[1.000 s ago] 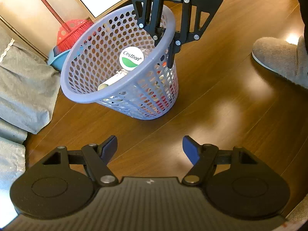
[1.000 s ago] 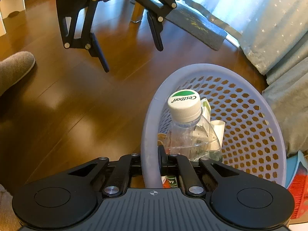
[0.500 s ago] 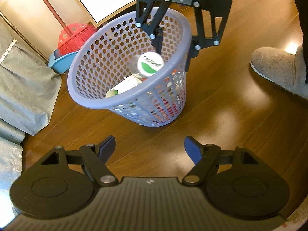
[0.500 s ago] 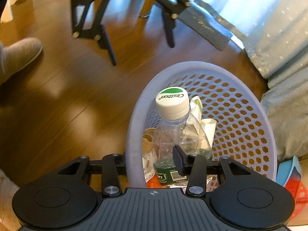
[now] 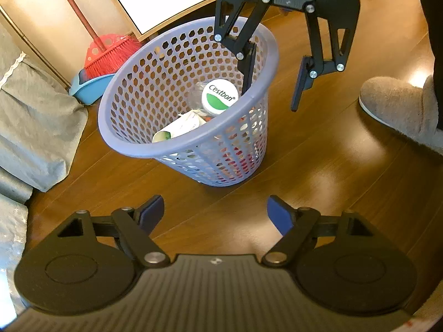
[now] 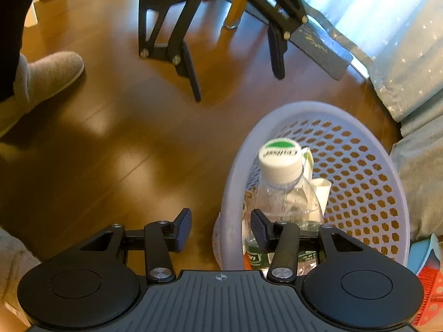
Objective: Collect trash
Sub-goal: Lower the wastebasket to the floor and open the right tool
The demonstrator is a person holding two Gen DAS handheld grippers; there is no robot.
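1. Left hand-held gripper (image 5: 214, 213): jaws wide and opening further, nothing between the blue pads, bare wood floor (image 5: 318, 166) below.
2. Right hand-held gripper (image 6: 220, 227): jaws opening, straddling the basket (image 5: 133, 149) rim, one finger inside, one outside, neither pressing on it.
3. Basket: lilac plastic, round, tapered, hexagon holes, standing on the floor.
4. Inside: clear bottle (image 6: 285, 193) with white-and-green cap up, leaning near the rim; rolled paper (image 5: 180, 128); other scraps, unclear.
5. Beyond: grey cloth at the basket's side, red broom (image 5: 113, 52) in blue dustpan, grey slipper (image 5: 401, 105) well apart.
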